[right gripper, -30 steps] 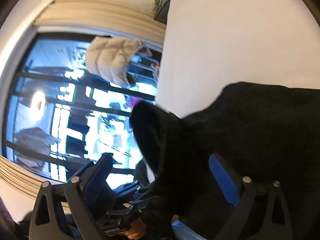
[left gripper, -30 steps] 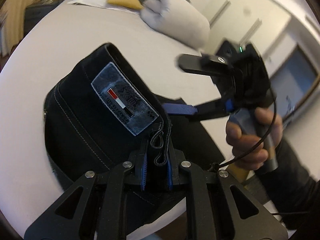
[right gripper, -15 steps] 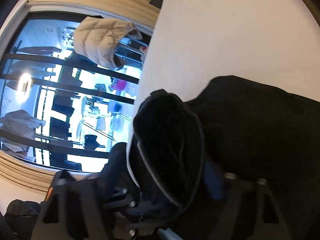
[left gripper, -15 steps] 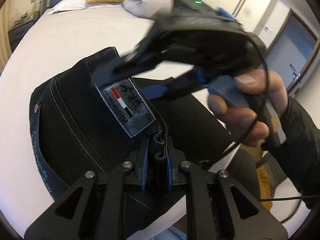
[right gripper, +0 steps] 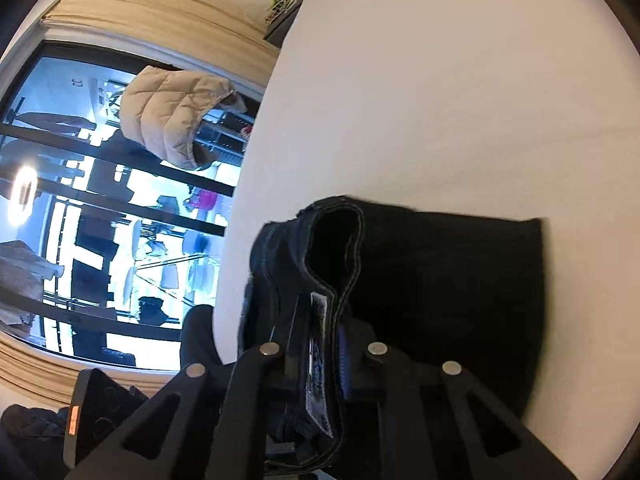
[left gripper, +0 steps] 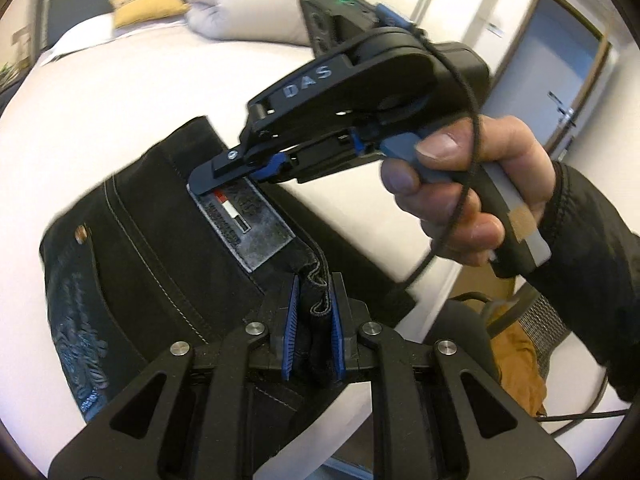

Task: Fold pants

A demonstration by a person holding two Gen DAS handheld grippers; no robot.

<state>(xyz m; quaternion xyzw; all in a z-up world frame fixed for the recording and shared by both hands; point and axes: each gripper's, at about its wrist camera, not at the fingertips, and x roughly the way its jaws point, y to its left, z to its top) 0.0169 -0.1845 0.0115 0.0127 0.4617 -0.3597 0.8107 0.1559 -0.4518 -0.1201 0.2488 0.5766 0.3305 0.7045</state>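
Black pants [left gripper: 160,264] with a grey brand patch [left gripper: 244,224] on the waistband lie folded on a white bed. My left gripper [left gripper: 314,308] is shut on the waistband edge, lifting it. My right gripper [left gripper: 240,172] shows in the left wrist view, its jaws closed on the waistband at the patch's upper end. In the right wrist view my right gripper [right gripper: 324,344] is shut on the waistband, with the patch's edge between the pads. The rest of the pants [right gripper: 460,280] lie flat on the bed beyond it.
The white bed [left gripper: 120,88] carries a yellow cushion [left gripper: 146,2] and a rolled white duvet [left gripper: 248,12] at its far end. A window [right gripper: 80,240] and a beige jacket [right gripper: 172,116] are beside the bed. A door [left gripper: 560,60] is at the right.
My right gripper has swung in from the right, come down onto the waistband by the patch and shut on it. My left gripper has kept its hold.
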